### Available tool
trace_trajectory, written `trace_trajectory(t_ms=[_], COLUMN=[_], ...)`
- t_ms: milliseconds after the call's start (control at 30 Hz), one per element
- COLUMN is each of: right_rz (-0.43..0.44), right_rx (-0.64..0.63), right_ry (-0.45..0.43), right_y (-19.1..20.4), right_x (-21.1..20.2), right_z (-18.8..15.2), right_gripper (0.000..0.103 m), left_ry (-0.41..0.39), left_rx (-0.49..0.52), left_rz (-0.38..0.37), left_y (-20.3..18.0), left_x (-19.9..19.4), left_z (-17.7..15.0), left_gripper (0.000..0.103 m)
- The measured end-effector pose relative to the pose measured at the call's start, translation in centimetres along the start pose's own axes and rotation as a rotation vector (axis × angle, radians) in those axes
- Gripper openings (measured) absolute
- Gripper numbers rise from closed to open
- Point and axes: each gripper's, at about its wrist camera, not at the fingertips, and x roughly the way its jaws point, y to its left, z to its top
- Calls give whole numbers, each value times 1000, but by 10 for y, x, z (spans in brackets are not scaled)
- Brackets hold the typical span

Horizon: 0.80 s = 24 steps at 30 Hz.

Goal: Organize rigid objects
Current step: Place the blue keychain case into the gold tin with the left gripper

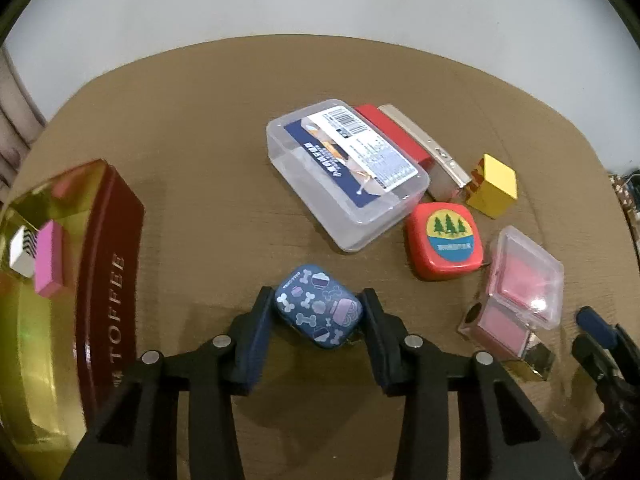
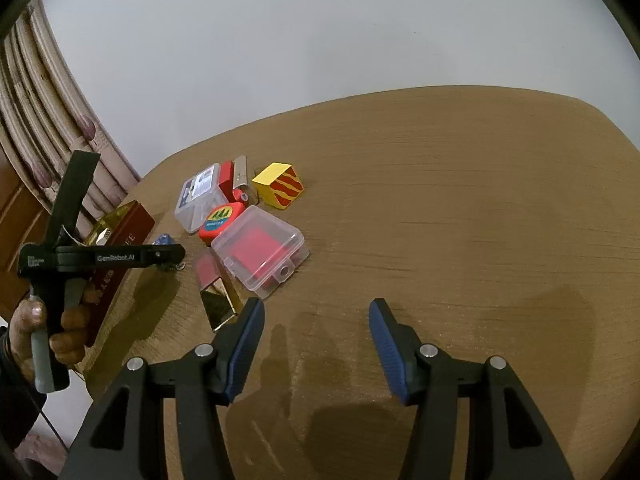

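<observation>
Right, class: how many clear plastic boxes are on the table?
2. The large clear box with a barcode label lies mid-table beside the red case. The small clear box holding something pink sits right of the red tape measure. Others may be hidden.

Left wrist: close, angled down over worktop (image 1: 200, 120), toffee tin (image 1: 108, 264) at left edge.
Right wrist: farther back, facing the wall.
Shared: clutter pile (red tape measure (image 1: 444, 242) (image 2: 221, 218)).
</observation>
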Motion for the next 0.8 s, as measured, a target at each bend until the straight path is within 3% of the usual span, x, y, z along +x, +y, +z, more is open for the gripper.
trace_trajectory(t_ms=[133, 267, 400, 467, 600, 667, 800], right_rz=[0, 9, 0, -10, -24, -28, -36], right_rx=[13, 30, 25, 19, 12, 8, -2], right_ry=[1, 2, 8, 9, 9, 11, 15], right_y=[-2, -6, -5, -3, -2, -1, 0], right_x=[0, 1, 2, 3, 4, 5, 6], right_z=[0, 1, 1, 1, 1, 1, 1], right_gripper=[56, 56, 56, 56, 56, 56, 56], left_ry=[-2, -70, -128, -150, -112, -69, -62], left_rx=[18, 60, 57, 60, 65, 54, 50], left_rz=[-31, -55, -38, 30, 135, 123, 120], left_y=[-3, -6, 30, 59, 121, 146, 158], left_x=[-13, -62, -112, -123, -108, -82, -53], left_z=[-12, -22, -17, -9, 7, 19, 25], left_gripper=[38, 38, 39, 39, 39, 39, 39])
